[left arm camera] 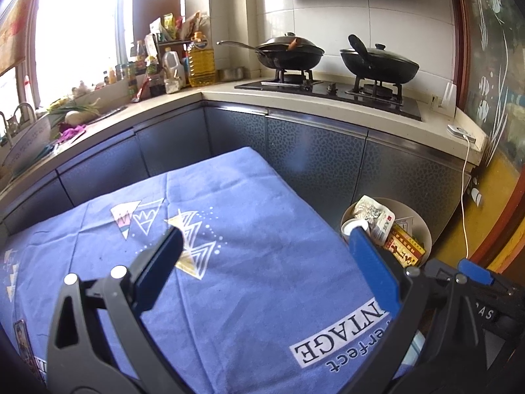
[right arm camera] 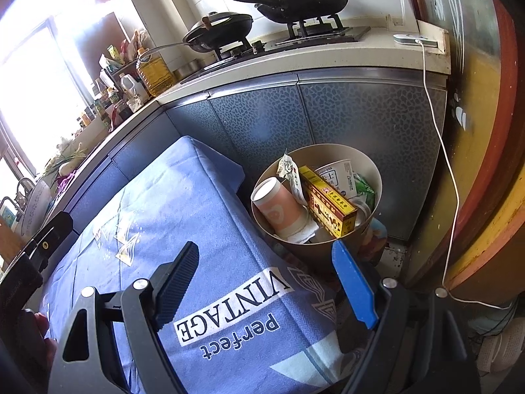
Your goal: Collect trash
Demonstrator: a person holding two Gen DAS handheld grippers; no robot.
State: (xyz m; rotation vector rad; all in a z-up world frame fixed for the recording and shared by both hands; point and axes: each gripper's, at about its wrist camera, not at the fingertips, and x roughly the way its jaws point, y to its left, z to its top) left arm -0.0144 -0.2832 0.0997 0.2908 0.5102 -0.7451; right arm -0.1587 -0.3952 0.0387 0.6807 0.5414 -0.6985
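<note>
Nearest, the left tool and the right tool both hang wide open with nothing between their fingers, above the blue-clothed desk. Just beyond the desk's far right corner stands the round trash bin, holding a paper cup, a yellow-red carton and wrappers. Behind the bin run grey cabinets under a stove.

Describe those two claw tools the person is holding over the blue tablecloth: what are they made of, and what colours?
Each is a dark grey plastic frame with cut-out holes and silver rivets. The left gripper and the right gripper both carry one black finger with a ribbed pad and one bright blue finger. No cables show on them. A dark sleeve shows at the right view's left edge.
</note>
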